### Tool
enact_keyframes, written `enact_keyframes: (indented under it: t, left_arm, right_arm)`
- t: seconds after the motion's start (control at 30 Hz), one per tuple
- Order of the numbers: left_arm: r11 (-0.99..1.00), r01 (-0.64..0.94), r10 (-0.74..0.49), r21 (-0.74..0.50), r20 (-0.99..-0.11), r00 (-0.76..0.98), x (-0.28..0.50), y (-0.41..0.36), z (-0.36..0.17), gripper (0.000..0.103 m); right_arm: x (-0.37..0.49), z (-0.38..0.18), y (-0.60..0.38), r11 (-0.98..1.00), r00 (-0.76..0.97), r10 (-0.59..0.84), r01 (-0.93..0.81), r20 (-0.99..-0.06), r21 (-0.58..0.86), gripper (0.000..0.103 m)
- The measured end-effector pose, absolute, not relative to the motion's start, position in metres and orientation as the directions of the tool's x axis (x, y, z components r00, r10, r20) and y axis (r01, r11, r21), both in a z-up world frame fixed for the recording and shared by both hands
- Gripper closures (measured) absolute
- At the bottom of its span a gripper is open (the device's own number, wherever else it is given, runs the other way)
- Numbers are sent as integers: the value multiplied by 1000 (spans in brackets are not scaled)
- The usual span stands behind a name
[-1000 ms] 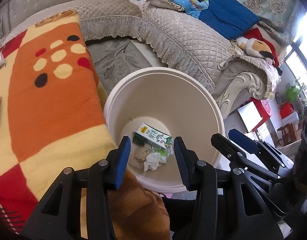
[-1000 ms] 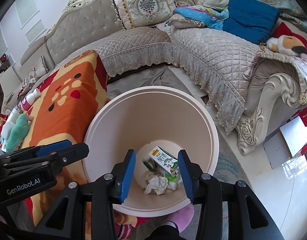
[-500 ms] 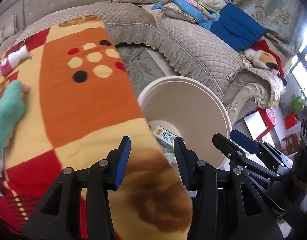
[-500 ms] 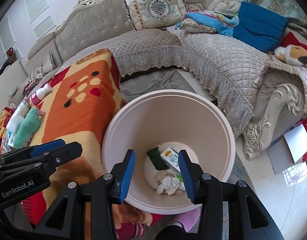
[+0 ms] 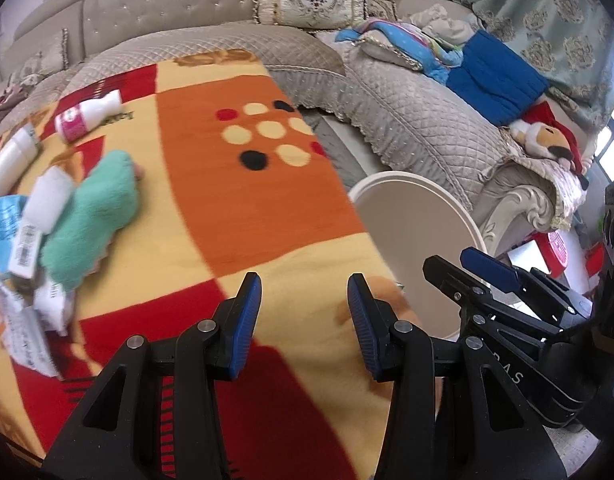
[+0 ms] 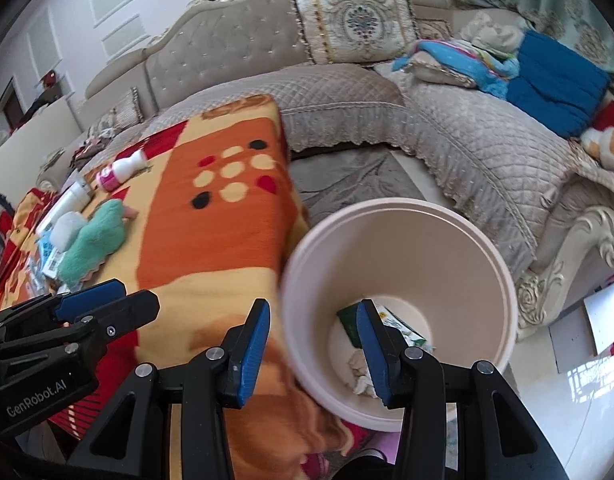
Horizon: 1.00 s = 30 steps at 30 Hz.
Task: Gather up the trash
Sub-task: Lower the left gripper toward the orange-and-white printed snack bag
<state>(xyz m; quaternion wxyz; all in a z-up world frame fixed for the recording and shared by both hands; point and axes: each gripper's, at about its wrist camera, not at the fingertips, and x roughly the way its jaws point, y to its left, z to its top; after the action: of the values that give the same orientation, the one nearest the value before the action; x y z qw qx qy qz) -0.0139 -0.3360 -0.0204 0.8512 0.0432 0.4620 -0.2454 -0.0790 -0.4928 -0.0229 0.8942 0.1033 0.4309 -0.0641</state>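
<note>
In a living room ringed by quilted sofas [image 6: 447, 128], both the left gripper [image 5: 304, 316] and right gripper [image 6: 313, 344] hang empty, jaws apart, between the cream bin [image 6: 459, 248] holding collected scraps and trash [image 5: 23, 236] awaiting pickup on the blanket [image 5: 243, 208].

We are seeing bright daylight glaring in from the right, motion blur smearing the blanket [image 5: 243, 208], fisheye edges darkening.

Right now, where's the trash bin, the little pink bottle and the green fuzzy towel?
trash bin [image 6: 407, 236], right wrist view, inner back wall.
pink bottle [image 5: 73, 123], left wrist view, pink label.
green towel [image 5: 95, 216], left wrist view, middle of the cloth.
</note>
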Motion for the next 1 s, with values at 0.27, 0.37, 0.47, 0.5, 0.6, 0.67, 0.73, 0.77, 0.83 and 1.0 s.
enact_keyframes:
  t: [0.27,0.37,0.47,0.5,0.6,0.67,0.73,0.77,0.83,1.0]
  left_arm:
    - [907,391,-347,-157,-804,483,-11,-288,-13,60]
    - [920,360,-332,-157,-801,498,-11,-267,-11,60]
    - [931,326,-318,-164,-803,505,-8,-246,-9,60]
    - [935,312,-312,-166,-804,506,-6,-237,-9,60]
    - [947,277,-291,-163,-803,520,-2,-217,-7,60]
    - [956,249,-266,-153,-806,529,3,-202,-6,60]
    - [965,223,-241,-141,-816,526,12,-190,-8,60]
    - [968,213,-227,-131,-819,527,17,-186,-10,60]
    - [974,197,-198,-109,-828,525,26,-180,-14,60]
    - [978,198,-153,-65,-867,474,47,-171,-31,60]
  right_arm:
    - [-64,-20,-454,982,621,26,132,-783,137,52]
    - [-60,-20,-440,985,624,42,104,-780,136,42]
    - [-56,-19,-425,988,621,59,73,-782,133,42]
    - [-54,-18,-422,989,620,65,63,-782,133,42]
    - [-49,-17,-410,991,616,82,32,-784,128,42]
    - [-45,-17,-401,992,613,90,12,-785,123,42]
    - [-42,-17,-394,993,609,100,-5,-787,122,42]
    - [-40,-17,-390,992,606,105,-13,-788,122,42]
    - [-37,-19,-383,992,602,115,-26,-791,124,42]
    - [-36,-21,-373,992,593,121,-51,-796,113,42]
